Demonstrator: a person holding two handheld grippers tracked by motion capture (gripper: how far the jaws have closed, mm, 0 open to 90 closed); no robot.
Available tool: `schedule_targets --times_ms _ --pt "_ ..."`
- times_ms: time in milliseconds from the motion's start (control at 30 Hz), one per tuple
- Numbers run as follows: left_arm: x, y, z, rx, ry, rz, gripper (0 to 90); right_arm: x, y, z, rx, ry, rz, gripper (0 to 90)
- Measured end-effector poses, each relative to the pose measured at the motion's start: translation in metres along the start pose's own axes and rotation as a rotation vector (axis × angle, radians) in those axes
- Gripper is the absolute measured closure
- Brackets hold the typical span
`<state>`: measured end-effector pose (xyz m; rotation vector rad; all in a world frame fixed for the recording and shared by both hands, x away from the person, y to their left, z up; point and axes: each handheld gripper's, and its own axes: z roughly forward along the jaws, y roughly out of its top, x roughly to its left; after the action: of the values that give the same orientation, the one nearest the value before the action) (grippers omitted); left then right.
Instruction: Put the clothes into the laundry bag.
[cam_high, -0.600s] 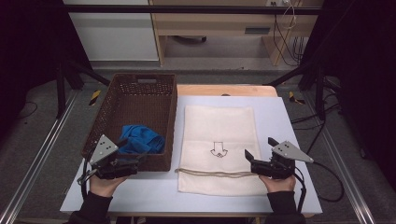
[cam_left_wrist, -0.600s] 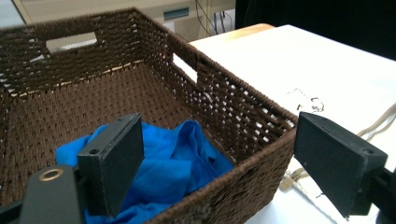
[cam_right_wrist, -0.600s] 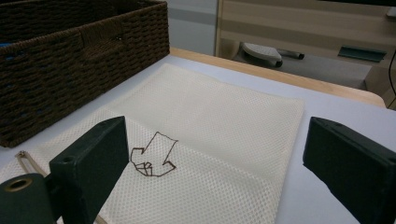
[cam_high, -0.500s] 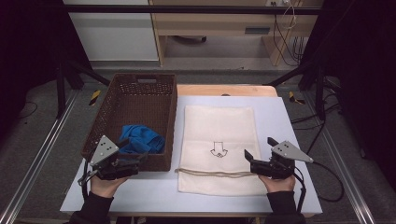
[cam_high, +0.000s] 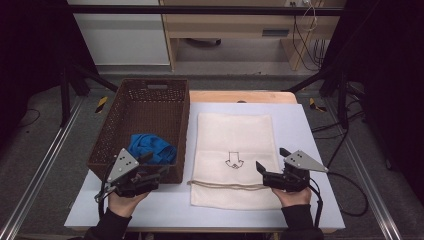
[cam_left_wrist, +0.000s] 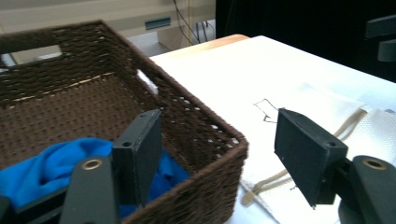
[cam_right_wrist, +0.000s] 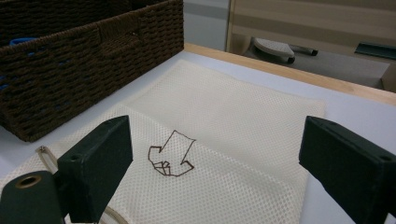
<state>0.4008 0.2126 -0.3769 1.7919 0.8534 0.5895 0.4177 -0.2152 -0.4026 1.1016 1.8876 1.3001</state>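
A brown woven basket (cam_high: 145, 120) stands on the left of the white table (cam_high: 310, 135). A crumpled blue cloth (cam_high: 150, 149) lies in its near end. To the right, a cream mesh drawstring bag (cam_high: 235, 135) lies flat, with a small arrow drawing (cam_high: 233, 161) on it. My left gripper (cam_high: 156, 165) hovers open at the basket's near right corner (cam_left_wrist: 205, 140), beside the blue cloth (cam_left_wrist: 51, 163). My right gripper (cam_high: 271, 160) stands open over the bag's near right part, its jaws framing the arrow drawing (cam_right_wrist: 170, 156). Neither holds anything.
The bag's cord (cam_high: 225, 185) runs across its near end. A wooden strip (cam_high: 240, 96) borders the table's far edge, with a cabinet and shelf behind it. Cables (cam_high: 345, 190) trail off the right side. Metal rails (cam_high: 45, 165) flank the table on the floor.
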Motion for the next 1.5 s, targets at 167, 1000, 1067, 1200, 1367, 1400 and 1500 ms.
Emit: schedule_targets --times_ms 167,1000,1067,1200,1367,1400,1500 --pt "-0.017 -0.001 0.01 0.017 -0.028 0.03 36.0 0.003 0.0 0.002 0.005 0.009 -0.004 10.4" --pt "-0.072 -0.018 0.053 0.123 -0.137 0.107 60.1 0.014 -0.003 0.012 0.049 0.047 -0.014 14.9" --pt "-0.076 -0.02 0.057 0.139 -0.144 0.116 61.2 0.014 -0.004 0.014 0.052 0.051 -0.018 15.3" --pt "-0.082 -0.027 0.065 0.171 -0.161 0.135 65.7 0.016 -0.006 0.016 0.064 0.058 -0.016 16.5" --pt "-0.085 -0.034 0.073 0.206 -0.182 0.135 70.9 0.019 -0.008 0.02 0.074 0.068 -0.024 18.9" --pt "-0.087 -0.037 0.076 0.218 -0.188 0.141 72.0 0.02 -0.009 0.021 0.08 0.071 -0.022 19.6" --pt "-0.09 -0.042 0.082 0.241 -0.198 0.148 75.4 0.021 -0.011 0.023 0.091 0.076 -0.029 21.1"
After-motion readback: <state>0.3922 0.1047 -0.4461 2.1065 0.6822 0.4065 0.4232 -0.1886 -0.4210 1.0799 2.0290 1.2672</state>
